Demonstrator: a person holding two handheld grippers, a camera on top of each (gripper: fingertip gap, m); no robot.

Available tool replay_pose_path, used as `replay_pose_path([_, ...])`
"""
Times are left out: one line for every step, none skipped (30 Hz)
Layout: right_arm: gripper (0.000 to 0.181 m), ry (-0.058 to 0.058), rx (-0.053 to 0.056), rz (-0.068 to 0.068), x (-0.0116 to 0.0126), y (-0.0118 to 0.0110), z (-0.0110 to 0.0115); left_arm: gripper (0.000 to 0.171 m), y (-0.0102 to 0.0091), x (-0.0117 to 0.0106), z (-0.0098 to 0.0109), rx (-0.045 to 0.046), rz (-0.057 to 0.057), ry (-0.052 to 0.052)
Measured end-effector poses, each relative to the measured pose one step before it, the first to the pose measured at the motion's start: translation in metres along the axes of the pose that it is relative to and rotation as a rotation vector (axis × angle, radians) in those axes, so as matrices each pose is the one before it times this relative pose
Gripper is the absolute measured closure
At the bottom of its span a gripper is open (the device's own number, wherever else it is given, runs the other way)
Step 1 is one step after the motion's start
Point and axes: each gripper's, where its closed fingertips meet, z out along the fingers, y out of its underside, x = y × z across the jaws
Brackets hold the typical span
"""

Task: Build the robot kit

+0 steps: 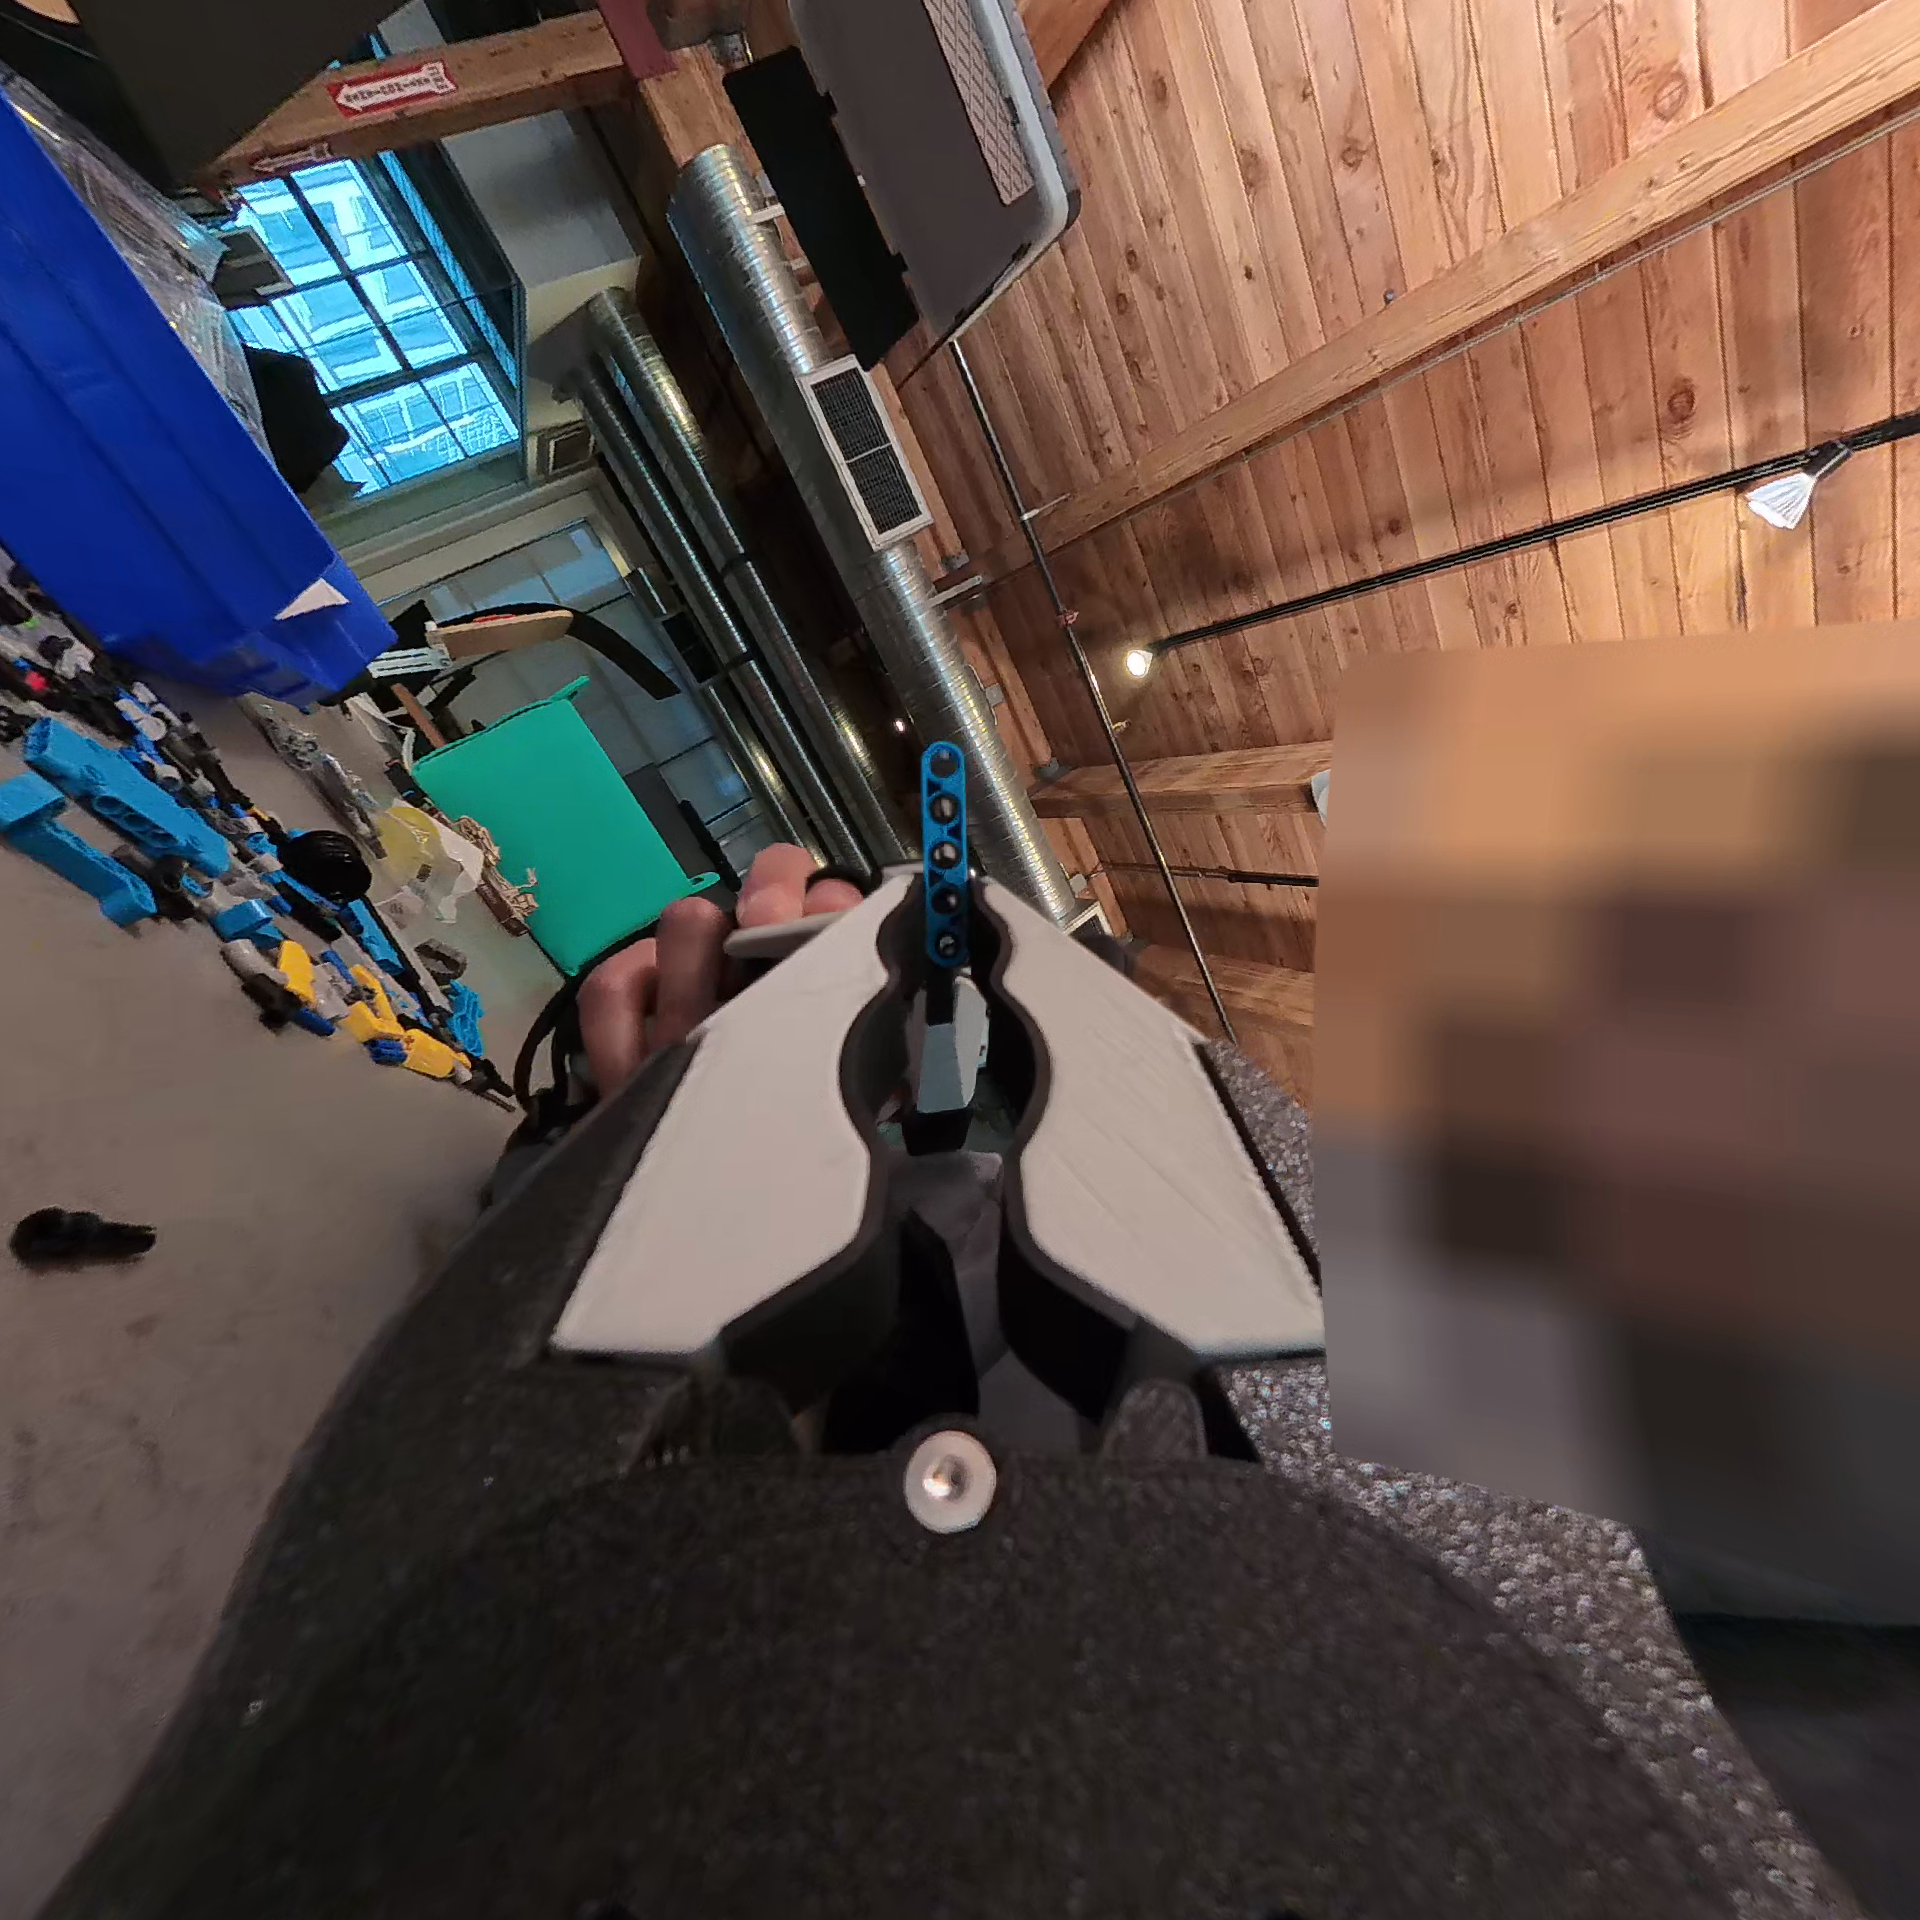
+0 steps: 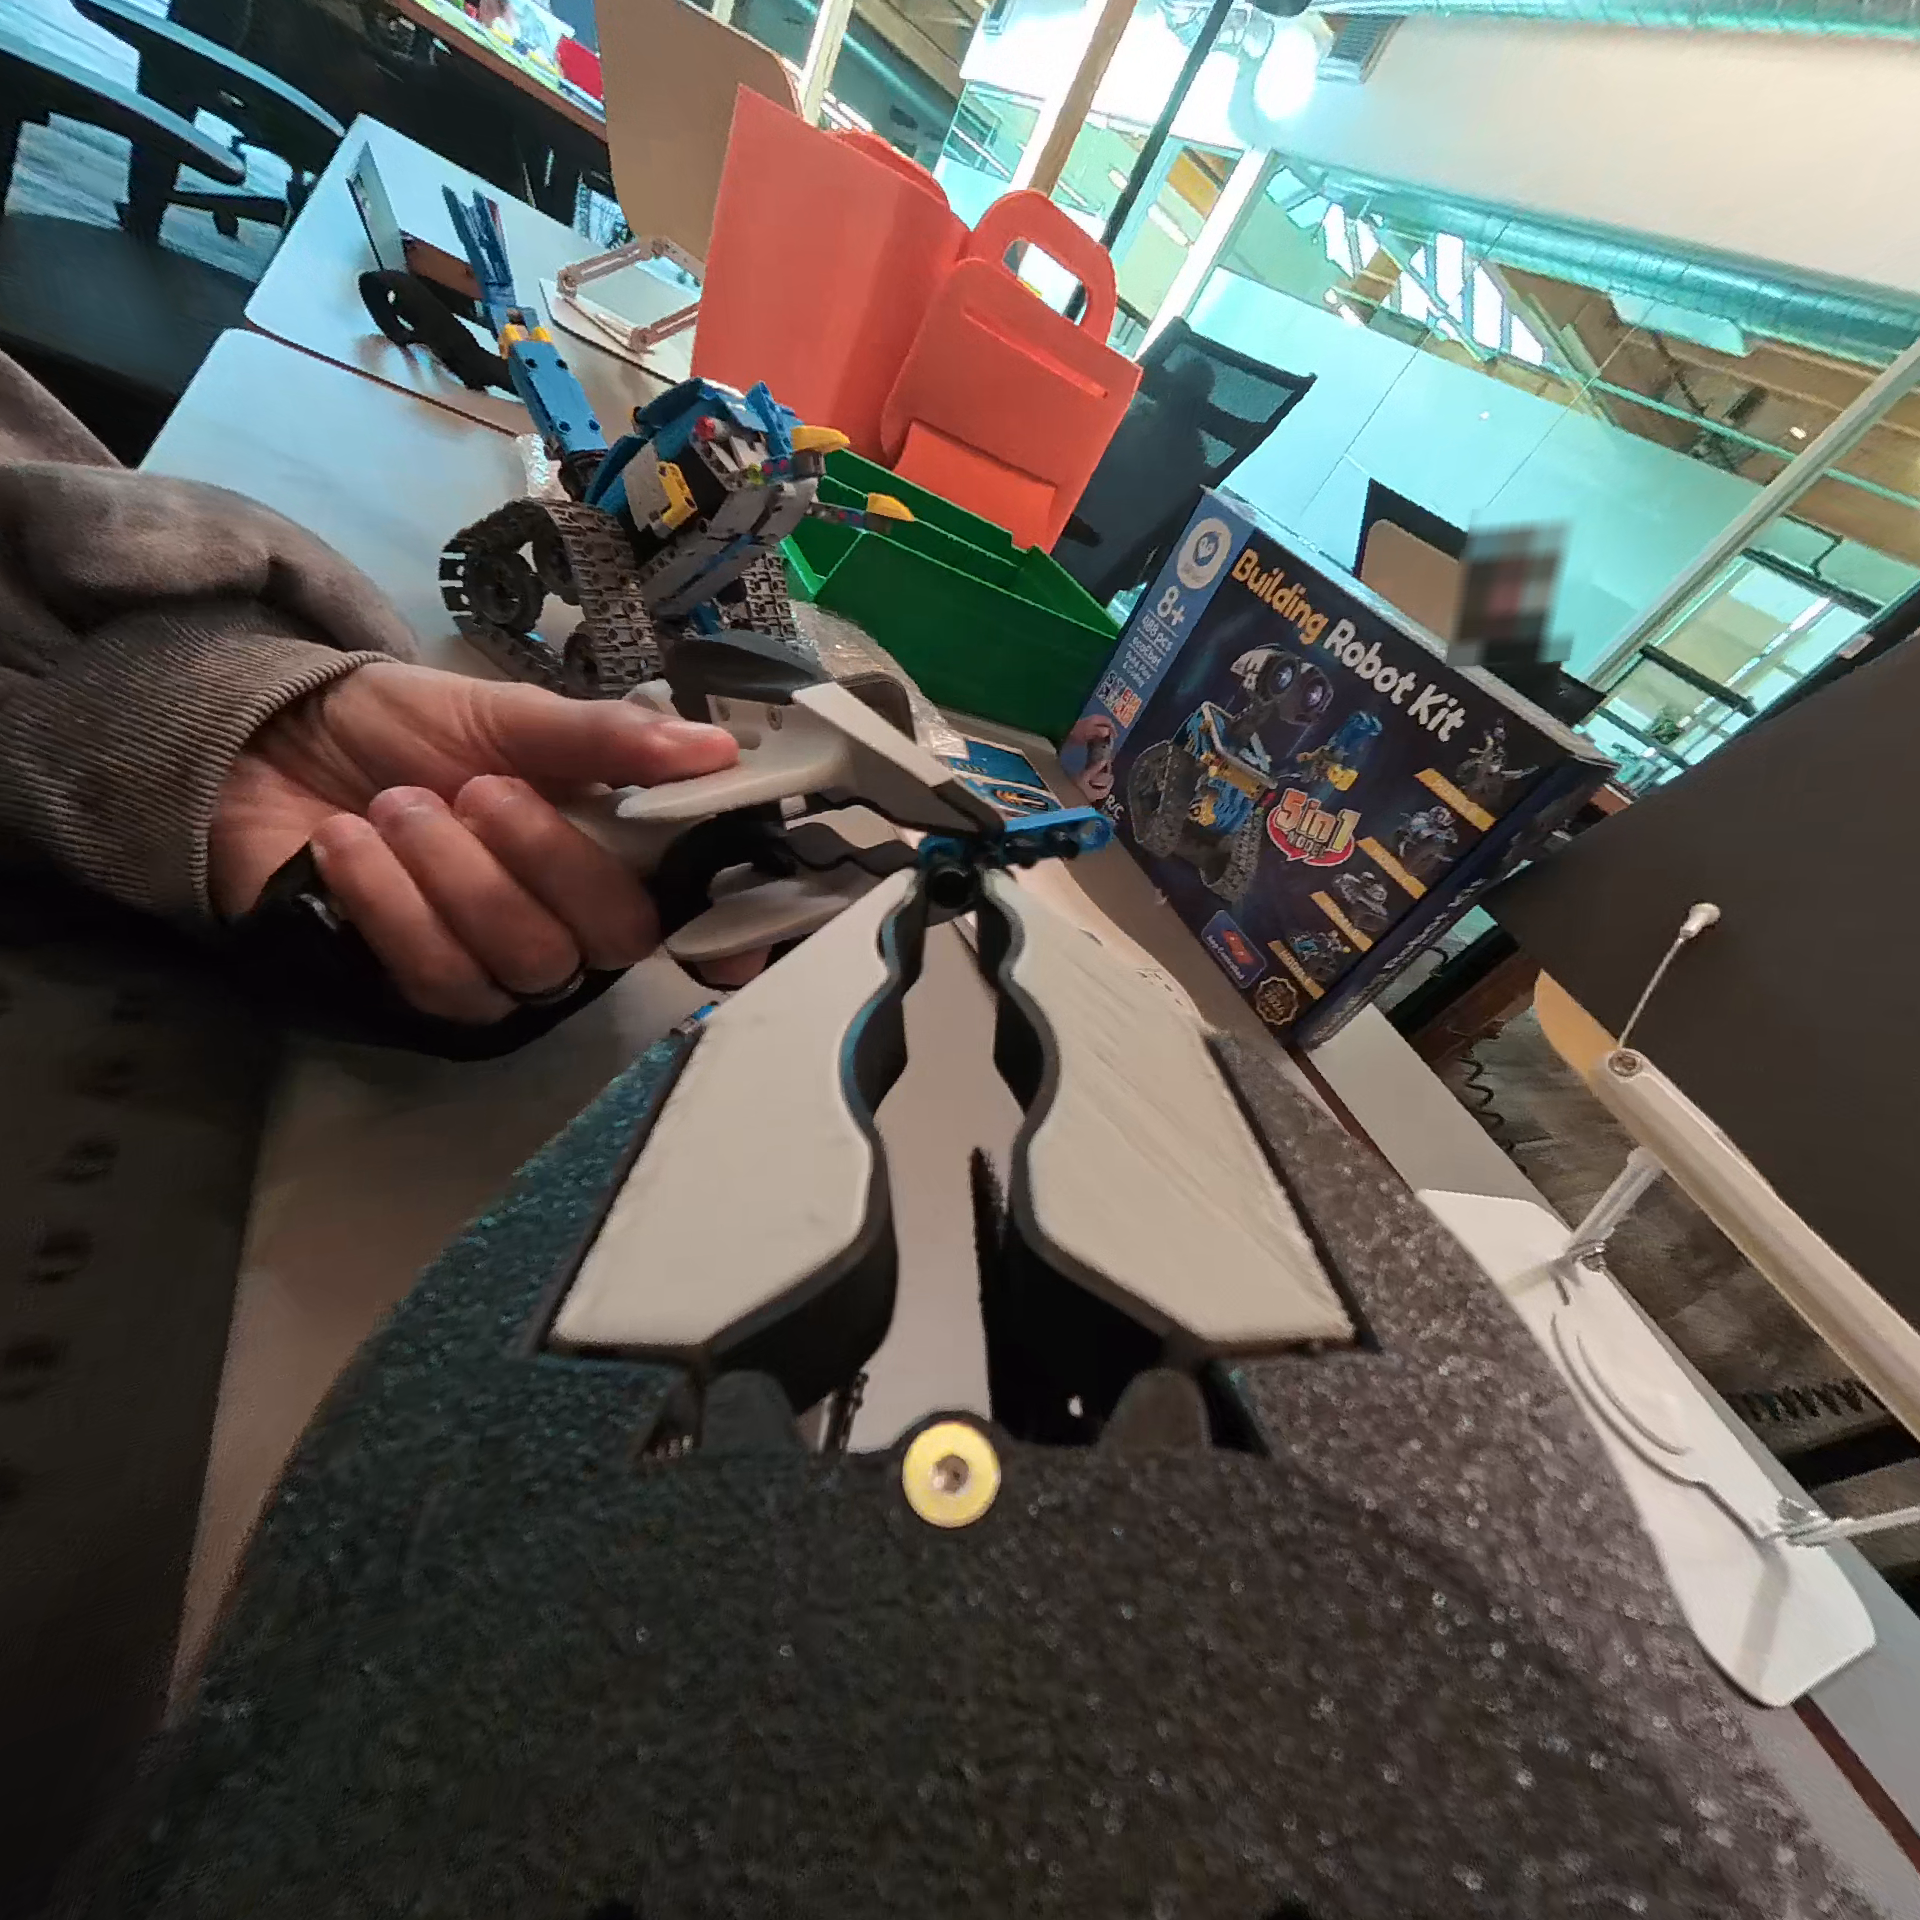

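Observation:
My left gripper is shut on a thin blue beam with holes, which sticks out past its white fingertips. In the right wrist view a hand holds this left gripper, and the blue beam points right from it. My right gripper is shut on a small black pin, held right against the beam's near end. A grey and black piece shows between the left fingers, behind the beam.
A tracked blue and grey robot model, a green tray, an orange bag and a kit box stand on the table. Loose blue, yellow and black parts, a blue bin and a green bag lie to the left. Left and right tips are no more than a few centimetres apart.

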Motion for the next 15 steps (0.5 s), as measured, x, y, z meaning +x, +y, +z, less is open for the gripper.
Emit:
replay_pose_path([0.168,0.0083,0.0007,0.0085,0.00232,0.00010,-0.00053,0.165,0.00048,-0.00017,0.00008,-0.00372,0.0046,-0.0035])
replay_pose_path([0.166,-0.0068,0.0018,0.0094,0.00020,-0.00003,-0.00063,0.165,0.00025,-0.00024,0.00007,-0.00305,0.0048,-0.0038])
replay_pose_path([0.167,-0.0083,0.0028,0.0106,-0.00030,0.00000,-0.00026,0.165,-0.00053,-0.00093,-0.00039,0.00261,0.0070,-0.0085])
replay_pose_path([0.168,-0.0076,0.0012,0.0091,-0.00036,0.00018,-0.00025,0.165,-0.00059,-0.00118,-0.00055,0.00239,0.0023,-0.0074])
replay_pose_path([0.169,-0.0075,0.0067,0.0019,-0.00084,-0.00112,-0.00065,0.165,-0.00094,-0.00058,-0.00053,0.00342,-0.0036,-0.0012])
replay_pose_path([0.169,0.0008,0.0084,-0.0048,0.00003,-0.00168,-0.00098,0.165,-0.00159,-0.00033,-0.00089,0.00785,-0.0008,-0.0013])
replay_pose_path([0.171,0.0027,0.0007,-0.0040,0.00041,-0.00041,-0.00049,0.166,-0.00090,-0.00058,-0.00064,0.00241,0.0024,-0.0046])
replay_pose_path([0.174,-0.0025,-0.0064,0.0017,-0.00010,0.00114,0.00020,0.166,-0.00009,-0.00009,-0.00021,-0.00206,0.0007,-0.0014])
replay_pose_path([0.174,-0.0053,-0.0027,0.0047,-0.00018,0.00067,0.00018,0.166,0.00030,0.00012,0.00010,-0.00164,-0.0002,0.0008])
replay_pose_path([0.174,-0.0032,0.0030,0.0042,-0.00007,-0.00049,-0.00038,0.166,0.00042,0.00029,0.00030,-0.00141,0.0000,0.0016])
replay_pose_path([0.174,-0.0017,0.0026,-0.0002,-0.00011,-0.00049,-0.00034,0.166,0.00020,0.00016,0.00020,-0.00096,-0.0006,0.0020])
replay_pose_path([0.174,-0.0001,0.0003,-0.0032,-0.00011,0.00004,-0.00014,0.166,0.00007,-0.00002,-0.00001,0.00026,-0.0015,0.0005])
replay_pose_path([0.174,-0.0006,-0.0024,-0.0024,-0.00015,0.00042,0.00011,0.166,-0.00015,-0.00007,-0.00020,0.00096,-0.0027,0.0005])
replay_pose_path([0.174,-0.0016,-0.0026,-0.0021,-0.00028,0.00055,0.00023,0.166,0.00010,0.00009,-0.00004,-0.00054,-0.0017,0.0015])
replay_pose_path([0.174,-0.0018,-0.0018,-0.0016,-0.00034,0.00024,0.00014,0.166,0.00030,0.00049,0.00026,-0.00206,0.0034,0.0008])
